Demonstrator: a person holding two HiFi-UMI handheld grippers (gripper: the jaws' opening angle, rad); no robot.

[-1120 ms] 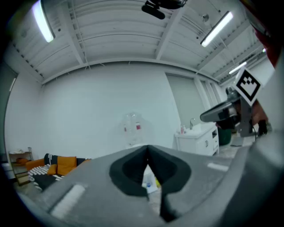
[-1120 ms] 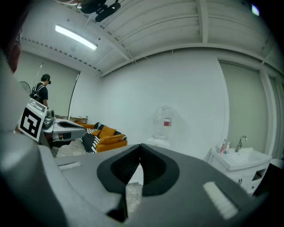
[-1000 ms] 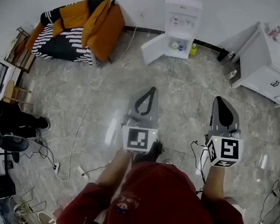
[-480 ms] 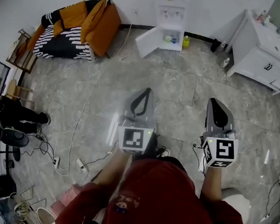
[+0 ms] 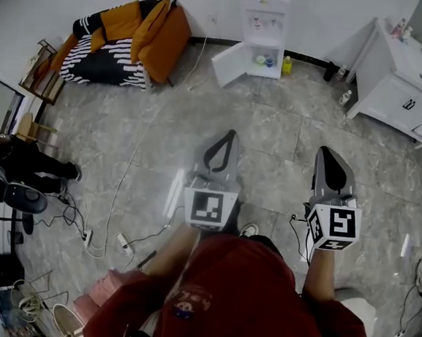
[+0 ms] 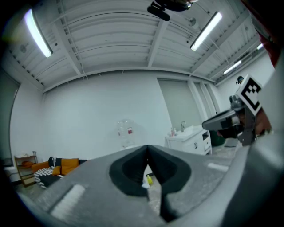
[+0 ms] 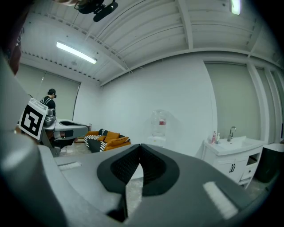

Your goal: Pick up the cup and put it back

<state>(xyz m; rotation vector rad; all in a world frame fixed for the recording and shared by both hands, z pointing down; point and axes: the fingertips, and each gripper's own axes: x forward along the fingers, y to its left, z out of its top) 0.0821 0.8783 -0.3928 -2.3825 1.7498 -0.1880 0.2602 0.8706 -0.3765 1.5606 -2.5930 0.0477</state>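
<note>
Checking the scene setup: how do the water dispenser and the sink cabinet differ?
The dispenser is narrow and the cabinet is wide. The dispenser's lower door hangs open, showing small items inside, while the cabinet's doors are shut. Both are white.

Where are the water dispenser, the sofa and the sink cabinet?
water dispenser (image 5: pixel 263 18), head view, its white front
sofa (image 5: pixel 164 35), head view, its orange cushion
sink cabinet (image 5: pixel 391 93), head view, its white front
</note>
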